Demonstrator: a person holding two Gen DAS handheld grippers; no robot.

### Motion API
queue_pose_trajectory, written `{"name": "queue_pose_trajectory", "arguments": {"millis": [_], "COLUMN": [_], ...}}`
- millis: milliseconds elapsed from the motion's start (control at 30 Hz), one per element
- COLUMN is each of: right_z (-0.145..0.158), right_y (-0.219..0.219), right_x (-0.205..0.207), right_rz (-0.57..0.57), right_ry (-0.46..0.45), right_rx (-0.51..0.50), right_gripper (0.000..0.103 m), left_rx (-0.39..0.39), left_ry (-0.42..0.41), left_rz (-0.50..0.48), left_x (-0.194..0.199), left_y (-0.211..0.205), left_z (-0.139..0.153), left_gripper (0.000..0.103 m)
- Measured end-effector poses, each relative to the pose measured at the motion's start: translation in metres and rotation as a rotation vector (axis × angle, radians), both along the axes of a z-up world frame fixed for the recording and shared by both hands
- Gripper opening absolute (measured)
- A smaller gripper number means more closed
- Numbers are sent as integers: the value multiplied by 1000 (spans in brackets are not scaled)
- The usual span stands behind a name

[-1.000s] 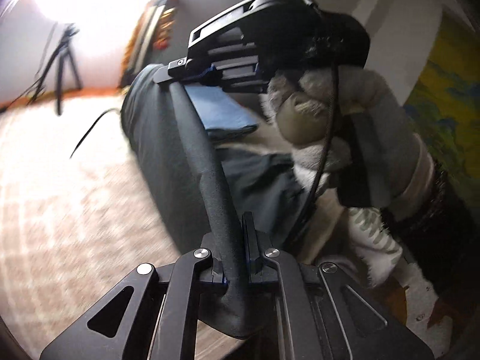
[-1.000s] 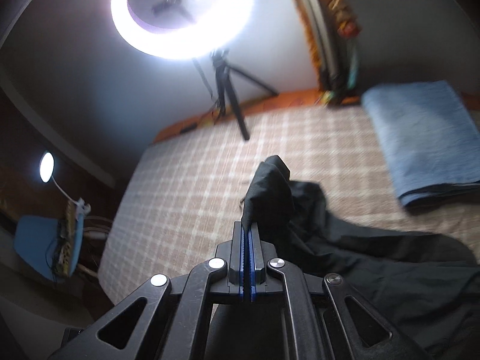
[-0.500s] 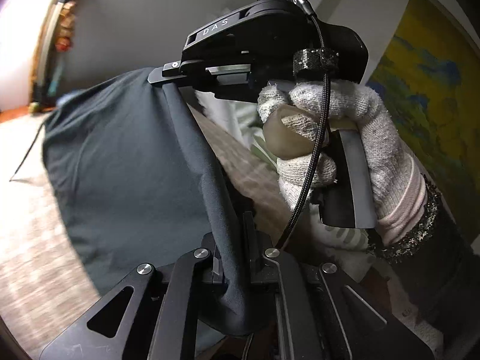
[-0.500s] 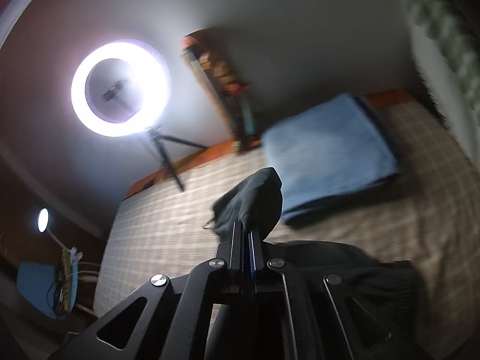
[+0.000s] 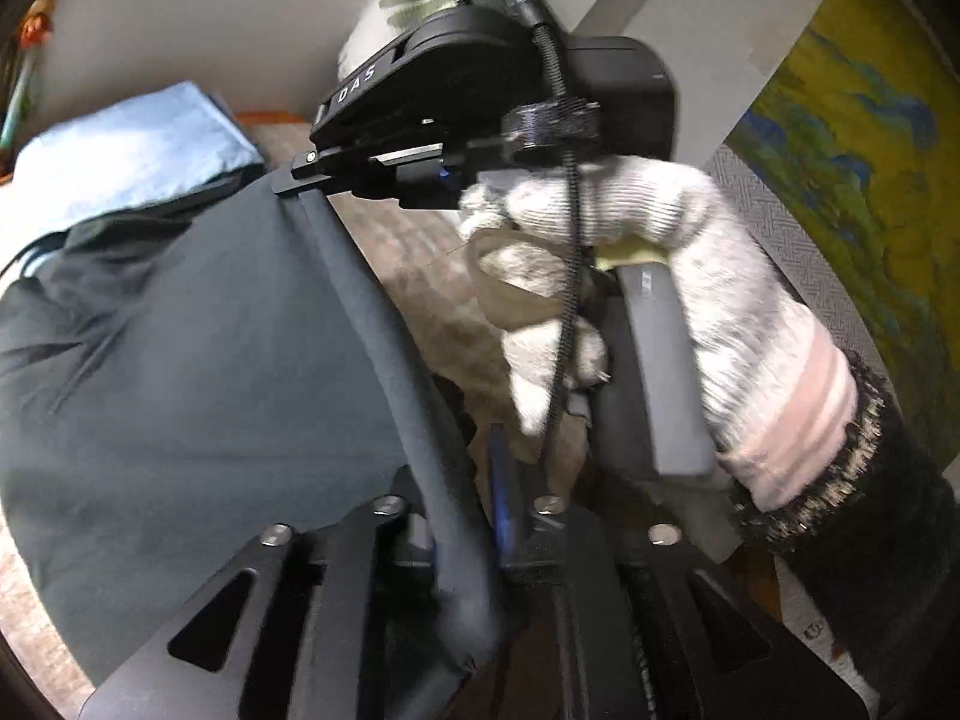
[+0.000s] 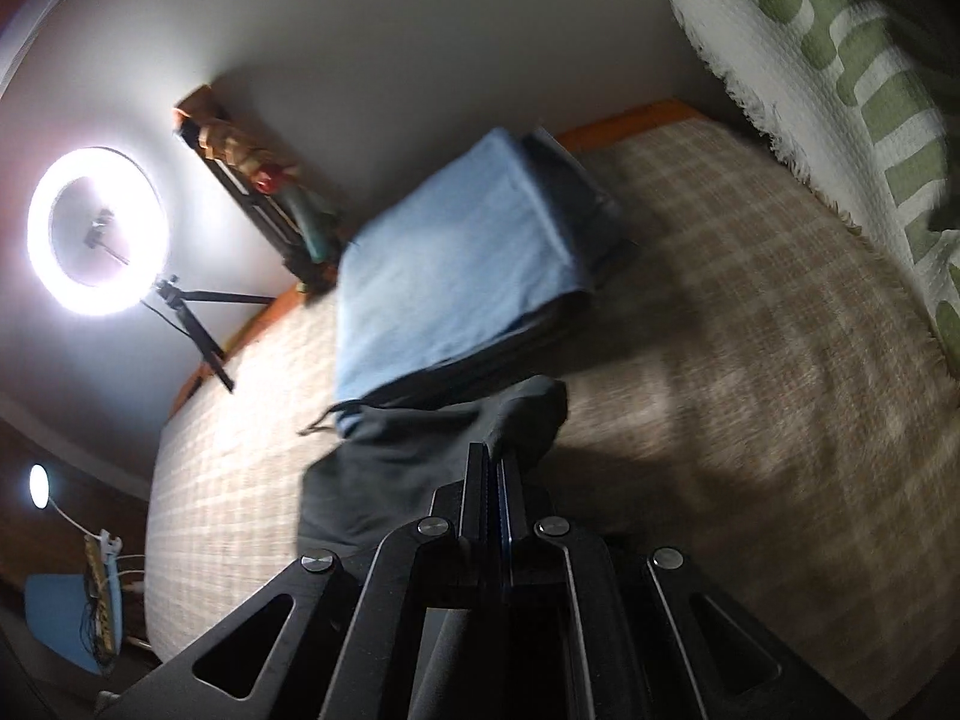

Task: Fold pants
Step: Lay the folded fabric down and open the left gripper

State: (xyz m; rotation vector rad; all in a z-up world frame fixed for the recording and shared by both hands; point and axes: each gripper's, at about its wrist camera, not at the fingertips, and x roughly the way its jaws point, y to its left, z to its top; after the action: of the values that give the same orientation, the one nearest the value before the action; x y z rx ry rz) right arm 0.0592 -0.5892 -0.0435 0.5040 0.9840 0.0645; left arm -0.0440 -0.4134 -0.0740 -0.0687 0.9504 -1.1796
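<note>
From the left wrist view, the dark pants [image 5: 198, 360] hang as a sheet, their taut edge running between the left gripper [image 5: 465, 516], whose fingers pinch it, and the right gripper [image 5: 372, 174], lettered "DAS" and held in a white-gloved hand [image 5: 630, 276]. From the right wrist view, the right gripper's [image 6: 489, 480] 2 fingers clamp a bunch of pants [image 6: 420, 450] above the checked bedspread [image 6: 720, 312], near a folded blue cloth [image 6: 444, 264].
</note>
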Motion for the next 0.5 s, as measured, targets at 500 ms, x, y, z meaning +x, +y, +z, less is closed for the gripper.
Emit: {"name": "queue_pose_trajectory", "arguments": {"millis": [500], "right_z": [-24], "right_y": [-30], "right_x": [-45], "right_rz": [-35], "right_ry": [37], "right_rx": [26], "right_gripper": [38], "left_rx": [138], "left_ry": [-216], "left_rz": [59], "left_x": [-16], "left_y": [122], "left_z": [21], "left_gripper": [48]}}
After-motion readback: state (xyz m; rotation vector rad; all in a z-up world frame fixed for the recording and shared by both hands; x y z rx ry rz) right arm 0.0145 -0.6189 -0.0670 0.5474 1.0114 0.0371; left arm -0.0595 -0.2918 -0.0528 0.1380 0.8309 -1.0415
